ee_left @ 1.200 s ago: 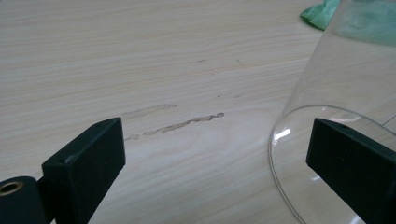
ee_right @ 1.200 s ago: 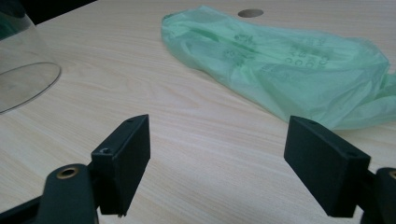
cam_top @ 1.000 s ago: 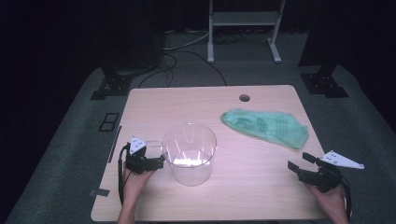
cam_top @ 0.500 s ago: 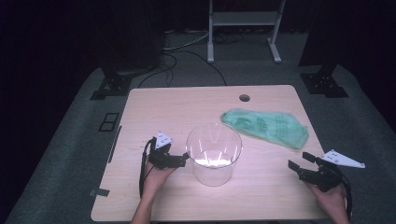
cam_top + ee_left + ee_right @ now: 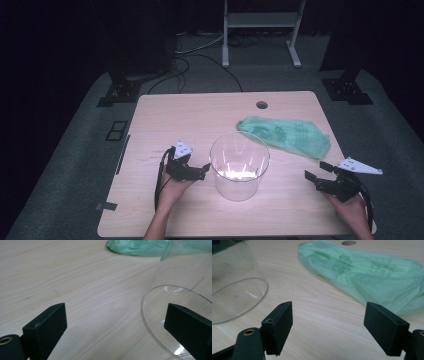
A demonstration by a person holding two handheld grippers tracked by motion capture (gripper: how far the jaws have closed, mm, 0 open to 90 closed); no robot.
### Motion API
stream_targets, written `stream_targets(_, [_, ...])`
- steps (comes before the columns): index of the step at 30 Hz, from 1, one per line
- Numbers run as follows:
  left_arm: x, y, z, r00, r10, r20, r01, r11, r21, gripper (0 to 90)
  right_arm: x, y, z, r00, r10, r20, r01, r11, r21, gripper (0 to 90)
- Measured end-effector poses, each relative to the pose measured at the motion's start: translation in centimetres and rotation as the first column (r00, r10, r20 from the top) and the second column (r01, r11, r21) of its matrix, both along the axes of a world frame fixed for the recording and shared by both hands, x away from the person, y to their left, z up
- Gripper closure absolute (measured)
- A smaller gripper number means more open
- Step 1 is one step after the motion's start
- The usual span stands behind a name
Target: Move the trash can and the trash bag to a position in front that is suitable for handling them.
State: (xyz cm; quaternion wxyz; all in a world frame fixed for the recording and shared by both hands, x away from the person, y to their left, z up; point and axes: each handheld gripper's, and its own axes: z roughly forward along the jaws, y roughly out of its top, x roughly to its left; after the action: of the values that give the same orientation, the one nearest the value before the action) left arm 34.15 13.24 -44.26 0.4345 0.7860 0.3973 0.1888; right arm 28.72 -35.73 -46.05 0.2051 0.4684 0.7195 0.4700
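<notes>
The left gripper (image 5: 201, 170) stands wide open with nothing between its jaws, the clear plastic container (image 5: 239, 165) just beside its right jaw. The right gripper (image 5: 316, 172) is also wide open and empty, with the green plastic bag (image 5: 285, 136) lying just ahead of it

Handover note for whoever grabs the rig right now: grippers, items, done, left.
Left gripper: open, empty, right beside the clear container; I cannot tell if a jaw touches its wall.
Right gripper: open, empty, hovering near the table's front right corner, jaws aimed at the green plastic bag.
Container stands upright, front centre, nothing inside. Bag lies flat behind and to its right, apart from it.
Done: nothing gripped yet.
Left, as I read it: probably pick up the bag with the right gripper and bring it to the container, steadying the container with the left.
</notes>
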Motion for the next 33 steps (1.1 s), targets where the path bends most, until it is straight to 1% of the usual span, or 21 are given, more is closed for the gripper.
stream_targets(1, [0.0,0.0,0.0,1.0,0.0,0.0,0.0,1.0,0.0,3.3,0.0,0.0,0.0,1.0,0.0,0.0,0.0,1.0,0.0,22.5])
stream_targets(2, [-0.1,0.3,0.2,1.0,0.005,0.004,-0.005,1.0,0.002,3.3,0.9,0.2,-0.1,0.9998,0.007,-0.017,-0.008,0.999,-0.037,22.6])
stream_targets(3, [-0.2,0.7,0.3,0.9999,0.012,0.008,-0.012,0.9999,0.004,3.3,0.9,0.2,-0.1,0.9998,0.007,-0.017,-0.008,0.999,-0.037,22.6])
stream_targets(4, [-0.3,1.2,0.5,0.9998,0.019,0.012,-0.019,0.9998,-0.003,3.3,2.3,0.3,-0.2,0.9994,0.013,-0.031,-0.015,0.998,-0.069,22.6])
stream_targets(5, [-0.3,1.2,0.5,0.9998,0.019,0.012,-0.019,0.9998,-0.003,3.3,2.3,0.3,-0.2,0.9994,0.013,-0.031,-0.015,0.998,-0.069,22.6])
stream_targets(6, [-0.4,1.6,0.6,0.9996,0.024,0.013,-0.024,0.9997,-0.009,3.3,3.6,0.2,-0.3,0.999,0.009,-0.044,-0.012,0.998,-0.069,22.6])
stream_targets(7, [-0.5,1.9,0.7,0.9995,0.029,0.014,-0.029,0.9995,-0.011,3.3,3.6,0.2,-0.3,0.999,0.009,-0.044,-0.012,0.998,-0.069,22.6])
stream_targets(8, [-0.8,2.4,0.8,0.9993,0.032,0.021,-0.032,0.9994,-0.011,3.3,5.0,0.2,-0.3,0.9986,-0.001,-0.053,-0.003,0.998,-0.068,22.7])
stream_targets(9, [-0.8,2.4,0.8,0.9993,0.032,0.021,-0.032,0.9994,-0.011,3.3,5.0,0.2,-0.3,0.9986,-0.001,-0.053,-0.003,0.998,-0.068,22.7])
stream_targets(10, [-1.0,2.8,0.9,0.9992,0.032,0.025,-0.032,0.9994,-0.012,3.3,6.4,0.3,-0.2,0.9986,-0.004,-0.052,0.0,0.997,-0.077,22.8])
stream_targets(12, [-1.1,2.9,0.8,0.999,0.036,0.028,-0.035,0.9992,-0.019,3.3,7.1,0.4,-0.2,0.9983,-0.01,-0.057,0.005,0.997,-0.081,23.1])
stream_targets(13, [-1.3,3.2,0.6,0.999,0.039,0.022,-0.038,0.999,-0.023,3.3,8.3,0.7,-0.1,0.9978,-0.023,-0.062,0.017,0.996,-0.092,23.1])
stream_targets(14, [-1.3,3.2,0.6,0.999,0.039,0.022,-0.038,0.999,-0.023,3.3,8.3,0.7,-0.1,0.9978,-0.023,-0.062,0.017,0.996,-0.092,23.1])
stream_targets(15, [-1.5,3.6,0.4,0.999,0.039,0.02,-0.039,0.9988,-0.029,3.2,9.5,1.1,-0.1,0.9973,-0.031,-0.066,0.024,0.994,-0.11,23.2])
stream_targets(17, [-1.5,3.8,0.4,0.9992,0.036,0.015,-0.036,0.9991,-0.024,3.3,9.9,1.3,-0.1,0.9968,-0.035,-0.071,0.027,0.993,-0.112,23.4])
stream_targets(18, [-1.6,4.0,0.3,0.9992,0.037,0.015,-0.037,0.9991,-0.02,3.3,11.1,1.7,-0.2,0.9955,-0.043,-0.085,0.033,0.993,-0.117,24.1])
stream_targets(19, [-1.7,4.2,0.4,0.999,0.041,0.017,-0.04,0.999,-0.021,3.3,11.5,1.9,-0.3,0.9952,-0.045,-0.087,0.034,0.992,-0.123,25.9])
stream_targets(22, [-1.8,5.0,0.4,0.9981,0.059,0.019,-0.058,0.9976,-0.036,3.3,12.4,2.5,-0.7,0.9927,-0.056,-0.106,0.041,0.99,-0.138,26.9])
stream_targets(26, [-1.9,5.4,0.4,0.9976,0.067,0.018,-0.066,0.9967,-0.047,3.3,13.1,2.7,-1.4,0.9897,-0.064,-0.128,0.043,0.987,-0.158,35.4])
stream_targets(32, [-1.8,5.2,0.4,0.9981,0.06,0.018,-0.059,0.9971,-0.048,3.3,13.4,2.0,-2.0,0.9844,-0.087,-0.153,0.065,0.988,-0.14,46.5])
stream_targets(33, [-1.8,5.2,0.4,0.9982,0.057,0.017,-0.056,0.9973,-0.048,3.3,13.4,1.7,-2.0,0.9828,-0.092,-0.16,0.072,0.99,-0.123,53.5])
